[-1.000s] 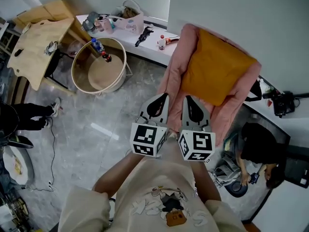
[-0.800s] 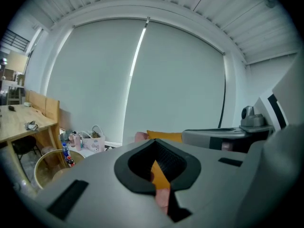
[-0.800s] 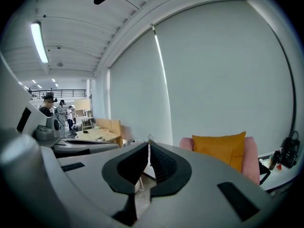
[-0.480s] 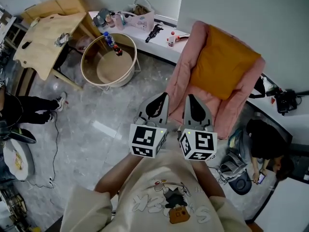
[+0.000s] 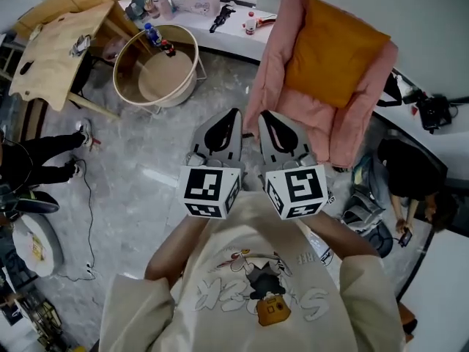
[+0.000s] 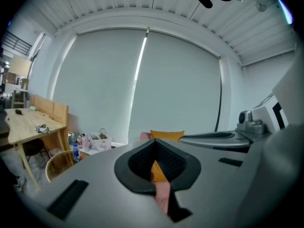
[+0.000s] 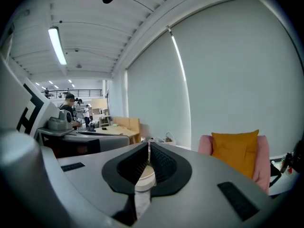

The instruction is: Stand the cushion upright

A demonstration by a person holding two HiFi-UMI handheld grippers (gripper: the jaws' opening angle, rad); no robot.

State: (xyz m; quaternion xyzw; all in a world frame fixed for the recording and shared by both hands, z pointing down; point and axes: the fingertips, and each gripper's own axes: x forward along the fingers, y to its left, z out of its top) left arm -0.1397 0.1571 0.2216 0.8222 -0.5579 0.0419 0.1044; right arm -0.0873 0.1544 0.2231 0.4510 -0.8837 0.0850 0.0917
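Hovering side by side above the grey floor (image 5: 146, 160), left gripper (image 5: 232, 117) and right gripper (image 5: 264, 117), jaws of each pressed together on nothing. Standing upright at far right against the pink armchair's (image 5: 270, 79) back, orange cushion (image 5: 333, 50), well apart from both.

I see a mustard-orange cushion (image 5: 335, 50) and a pink armchair (image 5: 272, 68). The floor (image 5: 146, 160) is marbled grey. My left hand-held gripper (image 5: 233, 114) and right hand-held gripper (image 5: 262, 116) are grey, their cubes patterned with black-and-white squares.
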